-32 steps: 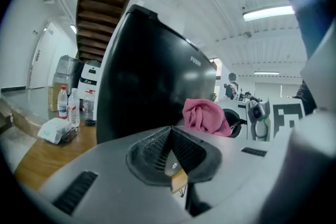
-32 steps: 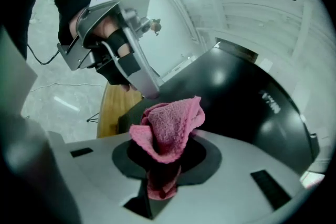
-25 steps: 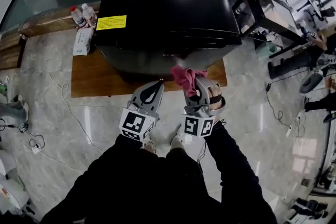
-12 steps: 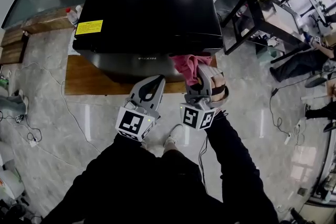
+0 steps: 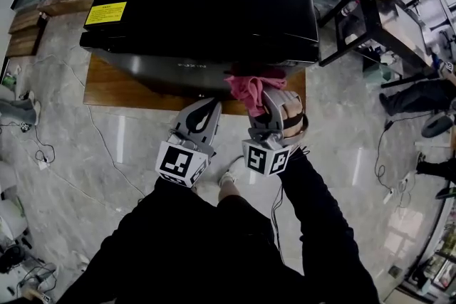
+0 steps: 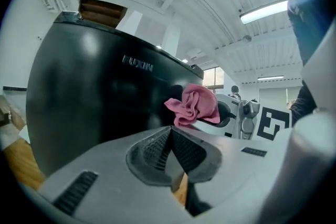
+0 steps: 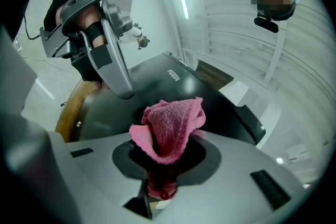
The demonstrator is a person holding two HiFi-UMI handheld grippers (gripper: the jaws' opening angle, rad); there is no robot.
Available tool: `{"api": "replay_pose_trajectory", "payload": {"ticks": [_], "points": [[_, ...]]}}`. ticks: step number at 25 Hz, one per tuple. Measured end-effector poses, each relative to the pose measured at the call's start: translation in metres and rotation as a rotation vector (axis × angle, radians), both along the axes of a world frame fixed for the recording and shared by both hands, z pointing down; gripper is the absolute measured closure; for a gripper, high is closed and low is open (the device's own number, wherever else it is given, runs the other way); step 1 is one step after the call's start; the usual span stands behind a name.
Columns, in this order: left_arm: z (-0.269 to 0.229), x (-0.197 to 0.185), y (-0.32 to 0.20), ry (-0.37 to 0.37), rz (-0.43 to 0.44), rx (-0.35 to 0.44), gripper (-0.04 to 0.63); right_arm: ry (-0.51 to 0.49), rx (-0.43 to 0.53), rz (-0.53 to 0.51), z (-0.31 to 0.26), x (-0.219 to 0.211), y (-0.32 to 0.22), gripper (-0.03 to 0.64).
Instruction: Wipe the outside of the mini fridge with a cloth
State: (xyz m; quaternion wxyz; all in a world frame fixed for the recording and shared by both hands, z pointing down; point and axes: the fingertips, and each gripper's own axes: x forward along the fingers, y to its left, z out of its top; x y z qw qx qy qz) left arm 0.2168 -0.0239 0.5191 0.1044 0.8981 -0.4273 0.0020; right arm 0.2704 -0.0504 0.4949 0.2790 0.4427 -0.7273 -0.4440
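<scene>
While the right tongs point(image 7: 159, 180) are pinching the pink cloth point(image 7: 170, 126), its bunched folds are hiding their tips. The cloth is sitting at the upper front edge of the black fridge point(image 5: 206, 3), whose back the head view is cutting off. The left tongs point(image 6: 170, 136) are staying pressed together on nothing, just beside. The fridge is covering most of the wooden worktop point(image 5: 114, 85).

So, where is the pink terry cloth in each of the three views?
Head view: the pink terry cloth is at centre, below the black mini fridge's front edge.
Left gripper view: right of centre, beside the fridge's front.
Right gripper view: bottom centre, clamped in the right hand-held gripper.
Shared landmark: white lettering on the fridge's front.
</scene>
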Motion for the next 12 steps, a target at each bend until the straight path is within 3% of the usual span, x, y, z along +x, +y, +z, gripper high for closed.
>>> {"api": "replay_pose_trajectory", "payload": {"ticks": [6, 12], "points": [[0.057, 0.005, -0.005, -0.036, -0.002, -0.046, 0.589, 0.043, -0.096, -0.046, 0.074, -0.005, -0.001, 0.526], [0.123, 0.004, -0.012, -0.065, -0.020, -0.151, 0.589, 0.119, -0.208, -0.060, 0.158, -0.005, 0.000, 0.526]]}}
